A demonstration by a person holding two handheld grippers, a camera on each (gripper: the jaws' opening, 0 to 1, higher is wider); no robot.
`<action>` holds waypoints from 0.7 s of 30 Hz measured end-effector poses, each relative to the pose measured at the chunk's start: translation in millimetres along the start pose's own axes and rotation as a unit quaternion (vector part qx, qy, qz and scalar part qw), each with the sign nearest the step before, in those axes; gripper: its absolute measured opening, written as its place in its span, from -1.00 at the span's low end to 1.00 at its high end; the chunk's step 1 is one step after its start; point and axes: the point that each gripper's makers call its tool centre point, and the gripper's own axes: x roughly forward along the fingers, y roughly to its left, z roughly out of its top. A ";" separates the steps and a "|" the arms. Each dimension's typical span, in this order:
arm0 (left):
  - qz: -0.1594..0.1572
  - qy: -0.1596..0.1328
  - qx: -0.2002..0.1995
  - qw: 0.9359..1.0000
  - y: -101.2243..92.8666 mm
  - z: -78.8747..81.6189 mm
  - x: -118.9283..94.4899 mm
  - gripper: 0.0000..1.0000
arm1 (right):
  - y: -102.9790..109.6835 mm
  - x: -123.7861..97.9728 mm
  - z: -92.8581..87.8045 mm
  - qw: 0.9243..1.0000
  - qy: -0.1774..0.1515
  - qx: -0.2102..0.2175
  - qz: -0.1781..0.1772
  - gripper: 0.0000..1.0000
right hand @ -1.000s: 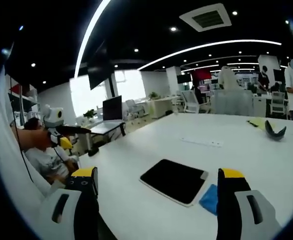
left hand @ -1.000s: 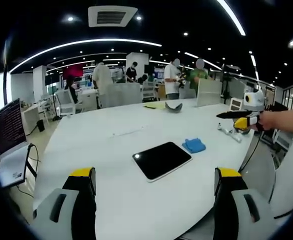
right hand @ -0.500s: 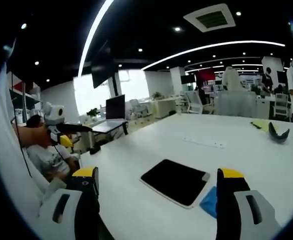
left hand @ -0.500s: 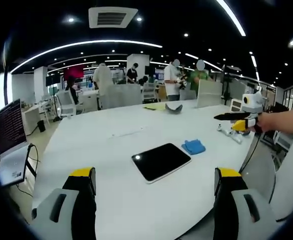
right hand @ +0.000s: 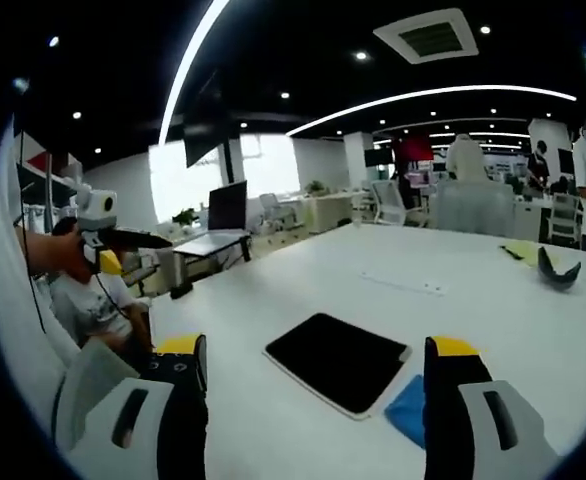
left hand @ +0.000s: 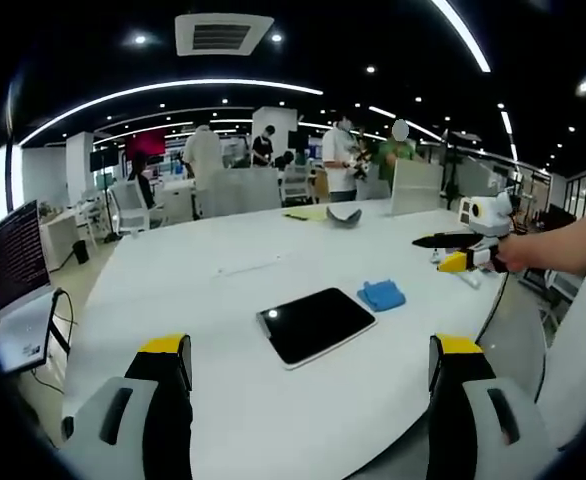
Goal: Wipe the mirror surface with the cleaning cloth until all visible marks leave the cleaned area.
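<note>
1. The mirror (left hand: 316,325) lies flat on the white table (left hand: 223,300), a dark rounded slab just below the centre of the left gripper view; in the right gripper view it sits low and centre (right hand: 337,361), between that gripper's two jaws.
2. The cleaning cloth (left hand: 381,294) is a small blue folded pad just beside the mirror's right-hand end in the left gripper view, and at the lower right of the right gripper view (right hand: 406,411), next to the mirror's near corner. Whether it touches the mirror I cannot tell.
3. The left gripper (left hand: 308,385) has its jaws spread wide at the bottom of its view and grasps nothing. The right gripper (right hand: 308,385) is likewise wide apart and empty; it also appears at the right edge of the left gripper view (left hand: 463,255), held in a hand above the table edge.
4. The step in hand looks like the reach for the cloth, and the right gripper is the closer one.
5. To do it well, come down over the cloth from above and pinch a raised fold, not the flat edge, so the jaws do not scrape the table.
6. Keep the left gripper free to steady the mirror's far end, since a smooth slab on a smooth top will likely slide under wiping.
7. Wipe in overlapping strokes, and keep mirror and cloth in sight.
</note>
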 end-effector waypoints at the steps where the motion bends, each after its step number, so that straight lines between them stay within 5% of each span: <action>1: -0.001 0.000 0.000 1.000 -1.5 0.6 0.2 0.99 | -2.4 0.8 -0.7 1.000 0.001 -0.003 -0.001 0.76; 11: -0.003 0.009 -0.012 1.000 -16.3 -3.2 13.2 0.99 | -35.4 12.1 -11.8 1.000 0.012 -0.011 -0.004 0.54; 21: 0.009 0.008 -0.027 1.000 -18.3 -4.1 16.5 0.99 | -72.6 28.1 -53.4 0.997 0.061 -0.030 -0.024 0.32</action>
